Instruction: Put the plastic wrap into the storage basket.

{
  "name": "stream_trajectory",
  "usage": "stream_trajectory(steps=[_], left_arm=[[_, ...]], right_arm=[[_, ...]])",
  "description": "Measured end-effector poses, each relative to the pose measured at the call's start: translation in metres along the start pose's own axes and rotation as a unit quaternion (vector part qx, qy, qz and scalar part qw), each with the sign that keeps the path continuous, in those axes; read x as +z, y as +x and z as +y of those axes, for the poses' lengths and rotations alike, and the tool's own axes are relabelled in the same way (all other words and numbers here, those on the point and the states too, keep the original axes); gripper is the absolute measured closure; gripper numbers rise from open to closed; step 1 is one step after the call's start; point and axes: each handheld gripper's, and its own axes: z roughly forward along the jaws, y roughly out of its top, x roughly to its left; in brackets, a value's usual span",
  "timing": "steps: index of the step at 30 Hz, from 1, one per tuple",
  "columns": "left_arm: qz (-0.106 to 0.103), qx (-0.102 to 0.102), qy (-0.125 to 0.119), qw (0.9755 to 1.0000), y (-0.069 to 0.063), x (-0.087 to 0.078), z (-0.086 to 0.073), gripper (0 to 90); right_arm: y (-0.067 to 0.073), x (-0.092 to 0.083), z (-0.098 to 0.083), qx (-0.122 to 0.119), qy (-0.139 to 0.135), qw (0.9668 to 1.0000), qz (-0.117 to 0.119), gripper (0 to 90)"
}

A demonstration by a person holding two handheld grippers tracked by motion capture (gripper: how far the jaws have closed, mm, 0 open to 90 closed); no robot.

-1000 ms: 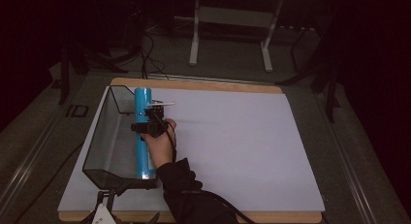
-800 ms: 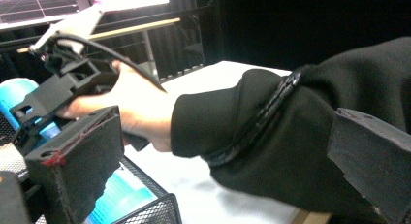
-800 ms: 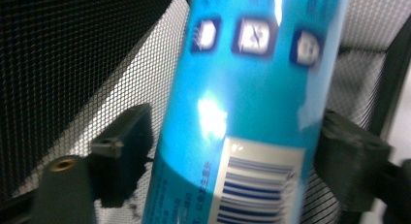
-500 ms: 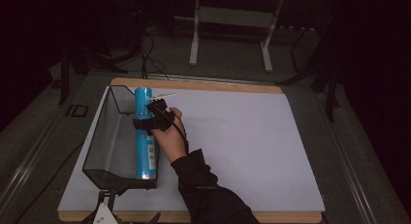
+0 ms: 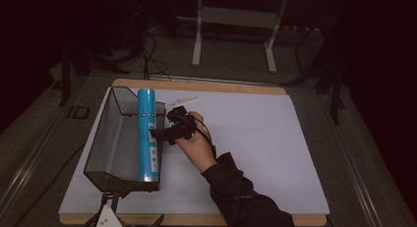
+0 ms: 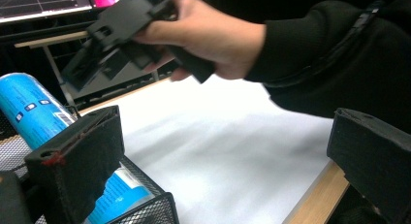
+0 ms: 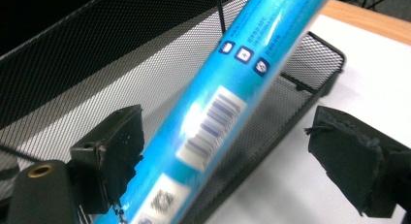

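High view has the blue tube [image 5: 147, 133] lying lengthwise in the black mesh basket [image 5: 114, 138], along its right wall, one end poking past the far rim. The right tool [image 5: 158, 134] sits just beside that wall, its jaws having just been opening and now spread, nothing pinched. In the right gripper view the tube crosses between them, brushing the left one, I think (the blur makes it hard to say). The left tool [image 6: 232, 156] is spread wide at the near edge of the counter [image 5: 255, 138], whose white sheet lies open rightward.
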Motion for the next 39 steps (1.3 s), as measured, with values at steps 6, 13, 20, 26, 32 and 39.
stream_trajectory(steps=[6,13,20,26,32,39], left_arm=[[-0.001,-0.001,0.002,1.0,-0.001,0.001,0.0,0.2],[-0.001,-0.002,0.003,1.0,-0.001,0.002,0.0,0.2],[0.0,-0.002,0.003,1.0,-0.001,0.002,0.0,0.2],[-0.002,-0.002,0.002,1.0,-0.001,0.003,0.0,0.2],[-0.002,-0.002,0.003,1.0,-0.002,0.004,0.0,0.2],[-0.002,-0.001,0.004,1.0,-0.002,0.004,0.0,0.2]], right_arm=[[-0.005,-0.021,-0.014,-0.018,-0.011,0.9998,0.007,12.6],[-0.01,-0.043,-0.037,-0.033,-0.017,0.9993,0.01,12.9],[-0.019,-0.065,-0.058,-0.031,-0.038,0.9988,-0.001,13.4],[-0.024,-0.085,-0.077,-0.033,-0.032,0.9989,-0.009,13.4],[-0.034,-0.105,-0.096,-0.037,-0.038,0.9984,-0.021,13.4],[-0.039,-0.123,-0.115,-0.026,-0.037,0.9987,-0.022,13.6]])
